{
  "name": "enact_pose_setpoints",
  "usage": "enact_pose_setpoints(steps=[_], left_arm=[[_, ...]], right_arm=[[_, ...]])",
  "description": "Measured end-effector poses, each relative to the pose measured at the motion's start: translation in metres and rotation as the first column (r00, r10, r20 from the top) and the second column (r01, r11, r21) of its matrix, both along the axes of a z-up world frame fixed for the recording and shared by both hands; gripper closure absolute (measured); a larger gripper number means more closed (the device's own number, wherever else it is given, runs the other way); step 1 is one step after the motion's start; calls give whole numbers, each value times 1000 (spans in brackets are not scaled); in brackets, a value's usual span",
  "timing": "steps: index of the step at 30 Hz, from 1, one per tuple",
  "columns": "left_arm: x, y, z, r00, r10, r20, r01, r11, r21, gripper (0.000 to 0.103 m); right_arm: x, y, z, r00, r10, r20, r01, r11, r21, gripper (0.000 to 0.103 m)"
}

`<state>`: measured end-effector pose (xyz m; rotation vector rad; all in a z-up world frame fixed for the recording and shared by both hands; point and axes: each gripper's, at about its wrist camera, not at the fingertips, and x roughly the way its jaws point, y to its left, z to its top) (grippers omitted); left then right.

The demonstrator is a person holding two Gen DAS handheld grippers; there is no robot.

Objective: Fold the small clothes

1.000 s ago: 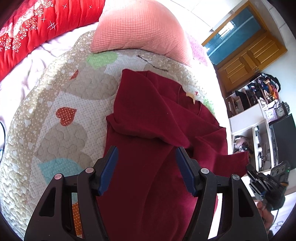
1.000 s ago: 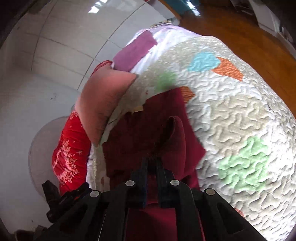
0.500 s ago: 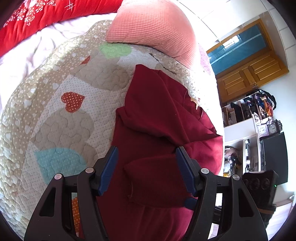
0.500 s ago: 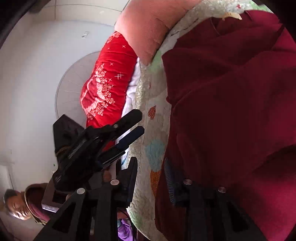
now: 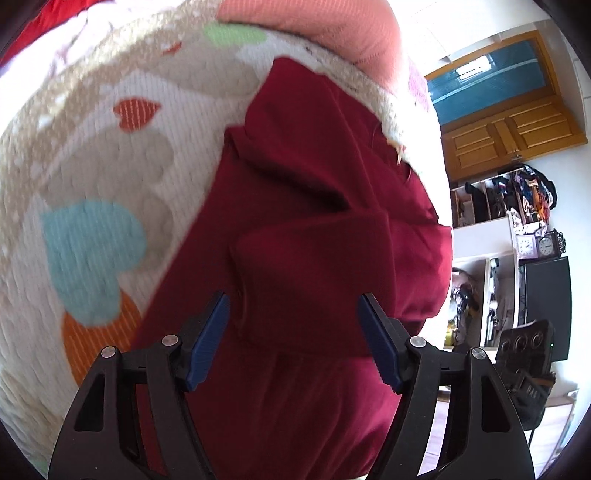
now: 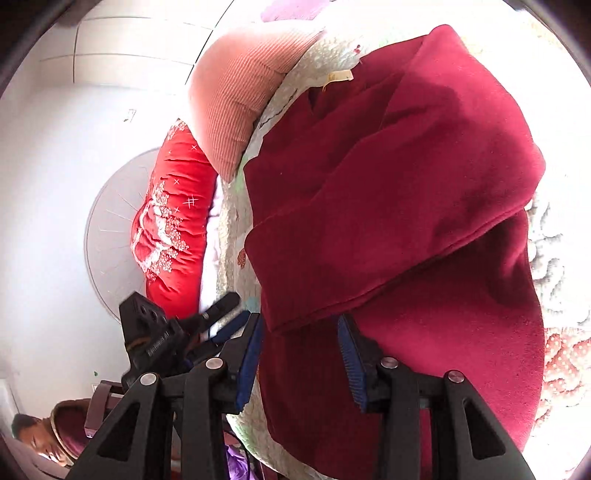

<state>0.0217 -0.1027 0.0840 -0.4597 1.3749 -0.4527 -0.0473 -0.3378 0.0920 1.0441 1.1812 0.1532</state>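
While both tongs gape wide with nothing pinched, the left gripper (image 5: 293, 343) and right gripper (image 6: 301, 356) hover over the maroon garment (image 6: 399, 206), lying part-folded on the quilt (image 5: 96, 177) near the pink pillow (image 6: 236, 99)

Left wrist view: looking down and forward between the spread fingers of the left hand-held gripper (image 5: 293, 338), very close over the dark red garment (image 5: 314, 229) on the quilted bed (image 5: 92, 177), pink pillow (image 5: 314, 26) far, wooden cabinet (image 5: 509, 125) far right. Right wrist view: low at the bed's near edge, over the right hand-held gripper (image 6: 301, 354), facing far-left toward the wall. Shared by both: garment (image 6: 388, 206), pillow (image 6: 236, 96), quilt.
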Motion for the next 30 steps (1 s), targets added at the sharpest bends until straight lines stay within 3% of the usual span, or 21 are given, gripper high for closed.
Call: enact_pose_setpoints(steps=[6, 17, 21, 30], left_arm=[[-25, -8, -13, 992, 71, -101, -75, 997, -29, 31], [-9, 4, -25, 974, 210, -90, -212, 977, -19, 32], [-7, 9, -33, 959, 257, -124, -263, 964, -36, 38], [-28, 19, -33, 948, 263, -179, -275, 960, -47, 36]], right_arm=[[-8, -15, 1, 1000, -10, -1, 10, 1000, 14, 63], [-22, -44, -2, 994, -108, -26, 108, 994, -4, 63], [-27, -58, -3, 986, -165, -35, 166, 986, 15, 63], [-20, -63, -1, 984, -174, -38, 175, 984, 19, 63]])
